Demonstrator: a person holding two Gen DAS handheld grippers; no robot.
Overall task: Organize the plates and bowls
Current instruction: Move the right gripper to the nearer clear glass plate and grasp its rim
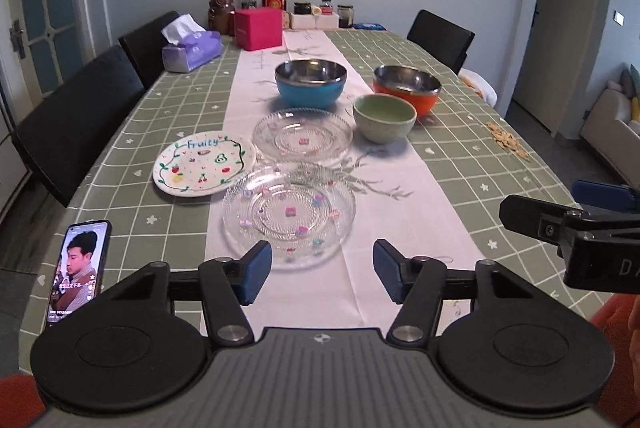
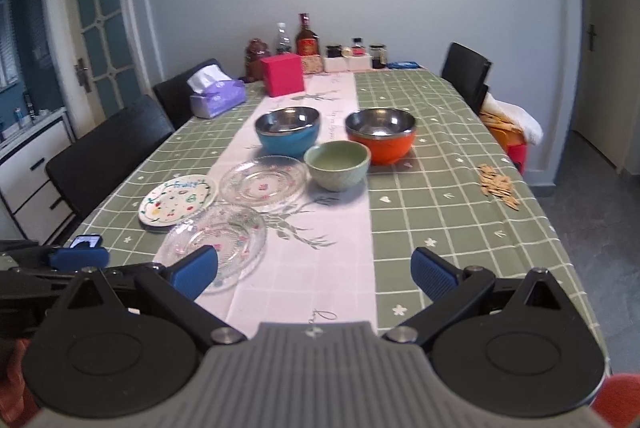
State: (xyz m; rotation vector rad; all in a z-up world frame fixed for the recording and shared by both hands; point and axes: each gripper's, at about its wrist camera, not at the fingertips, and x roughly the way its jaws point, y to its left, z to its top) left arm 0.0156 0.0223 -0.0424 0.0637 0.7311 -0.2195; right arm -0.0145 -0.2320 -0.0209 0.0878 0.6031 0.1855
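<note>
Plates and bowls crowd the table runner as your left gripper [image 1: 322, 270] and right gripper [image 2: 314, 274] hover, jaws wide apart, holding nothing. Nearest: a clear patterned glass plate [image 1: 289, 212], seemingly touching the white fruit-painted plate [image 1: 204, 163].
</note>
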